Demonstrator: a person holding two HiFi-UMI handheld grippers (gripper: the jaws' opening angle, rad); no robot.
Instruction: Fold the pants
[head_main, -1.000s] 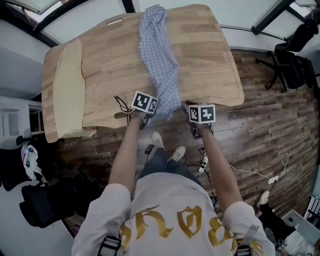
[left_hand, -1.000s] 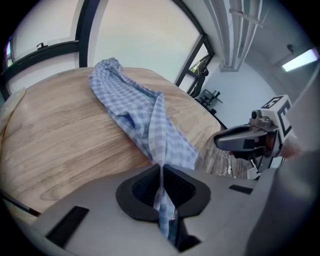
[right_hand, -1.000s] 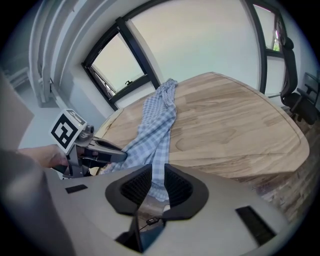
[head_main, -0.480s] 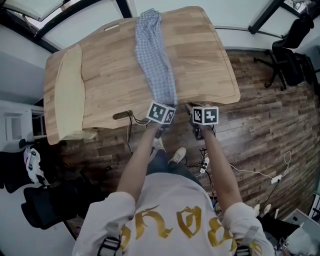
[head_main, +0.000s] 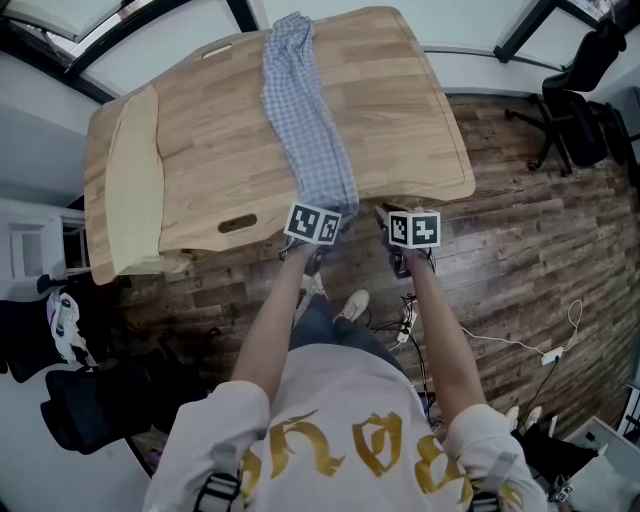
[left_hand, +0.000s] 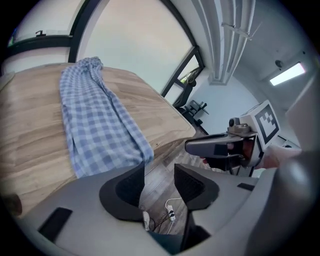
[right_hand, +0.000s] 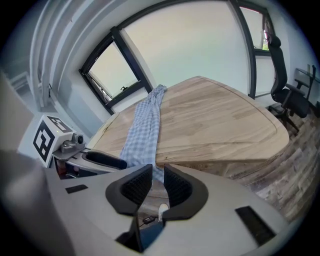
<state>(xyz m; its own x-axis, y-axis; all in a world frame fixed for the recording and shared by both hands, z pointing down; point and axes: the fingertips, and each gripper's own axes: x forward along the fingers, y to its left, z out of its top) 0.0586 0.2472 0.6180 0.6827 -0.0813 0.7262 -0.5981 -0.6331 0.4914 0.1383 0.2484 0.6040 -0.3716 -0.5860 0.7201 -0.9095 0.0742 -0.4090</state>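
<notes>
We see the pants (head_main: 305, 120), blue-checked, lying in one long strip across the counter (head_main: 410, 110). They run from its far edge to its near edge, roughly midway between the two side edges. Their far end is bunched at the far edge, and their near end reaches the near edge and droops slightly over it.

Our left claw (left_hand: 159, 171) sits just off the near edge, right beside that drooping end. Its jaws have just been opening and now stand moderately apart. Nothing is between them: through the gap we see only the wooden floor (head_main: 520, 260) and some cables. A corner of the cloth comes close to the tip of one jaw, but we cannot tell whether it touches.

Our right claw (right_hand: 158, 170) hangs off the same near edge, just beside the left one, on the side toward the counter's right corner. Its jaws are a narrow slit apart and grip nothing.

A pale pad (head_main: 135, 175) lies along the counter's left edge, well apart from the pants.
</notes>
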